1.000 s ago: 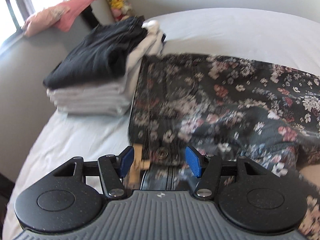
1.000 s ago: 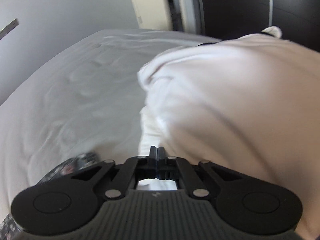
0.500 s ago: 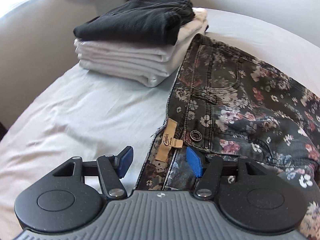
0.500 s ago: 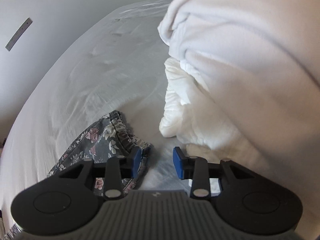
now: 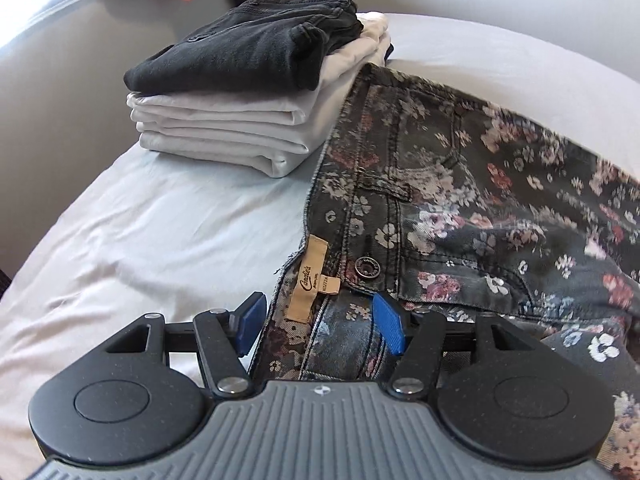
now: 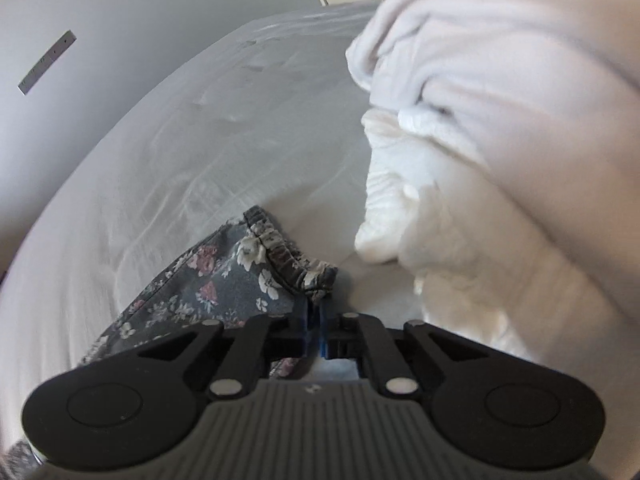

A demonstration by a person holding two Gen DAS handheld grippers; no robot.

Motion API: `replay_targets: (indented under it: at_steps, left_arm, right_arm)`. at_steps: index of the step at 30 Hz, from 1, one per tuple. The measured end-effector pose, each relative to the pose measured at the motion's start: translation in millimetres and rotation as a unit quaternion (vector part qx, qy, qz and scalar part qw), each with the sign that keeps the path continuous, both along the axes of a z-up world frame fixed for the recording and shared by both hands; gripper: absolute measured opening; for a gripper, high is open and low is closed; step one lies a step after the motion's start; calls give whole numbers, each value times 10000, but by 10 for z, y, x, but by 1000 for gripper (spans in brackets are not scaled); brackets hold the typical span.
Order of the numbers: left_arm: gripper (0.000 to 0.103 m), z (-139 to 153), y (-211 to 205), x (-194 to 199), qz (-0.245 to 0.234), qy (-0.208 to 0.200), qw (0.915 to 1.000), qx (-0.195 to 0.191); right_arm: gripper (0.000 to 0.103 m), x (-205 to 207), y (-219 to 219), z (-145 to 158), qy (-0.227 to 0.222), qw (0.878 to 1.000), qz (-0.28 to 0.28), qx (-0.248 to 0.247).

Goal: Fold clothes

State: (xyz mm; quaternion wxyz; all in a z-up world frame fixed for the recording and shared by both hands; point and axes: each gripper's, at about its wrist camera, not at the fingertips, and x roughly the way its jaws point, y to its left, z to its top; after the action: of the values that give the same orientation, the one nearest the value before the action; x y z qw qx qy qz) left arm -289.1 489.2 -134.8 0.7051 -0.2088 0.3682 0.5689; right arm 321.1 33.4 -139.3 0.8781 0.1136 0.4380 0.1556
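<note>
One pair of floral jeans (image 5: 460, 208) lies flat on the bed (image 5: 152, 240), long axis running from waistband at the left hand to the leg hem (image 6: 296, 264) at the right. Waistband with its tan label (image 5: 308, 288) sits right between the spread pads of the left hand-held gripper (image 5: 320, 320): released, nothing pinched yet. Right hand-held gripper (image 6: 316, 320) has just been closing and is clenched on the hem corner. Each hand is at its own end, so the fold looks lengthwise, hem toward waist. Folded stack (image 5: 256, 92) just beside the waistband; white bedding heap (image 6: 500, 160) close to the hem.
</note>
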Motion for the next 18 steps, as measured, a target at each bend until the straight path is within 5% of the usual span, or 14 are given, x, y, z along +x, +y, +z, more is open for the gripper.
replay_targets:
  at_steps: [5, 11, 18]
  left_arm:
    - [69, 37, -10, -62, -61, -125, 9999, -76]
    - [70, 172, -87, -160, -727, -113, 9966, -377]
    - [71, 290, -145, -393, -1241, 57, 9844, -1248]
  right_arm:
    - [6, 83, 72, -38, 94, 9994, -159, -302]
    - [25, 11, -237, 156, 230, 9996, 72, -110]
    - [33, -400, -622, 323, 535, 9956, 763, 30]
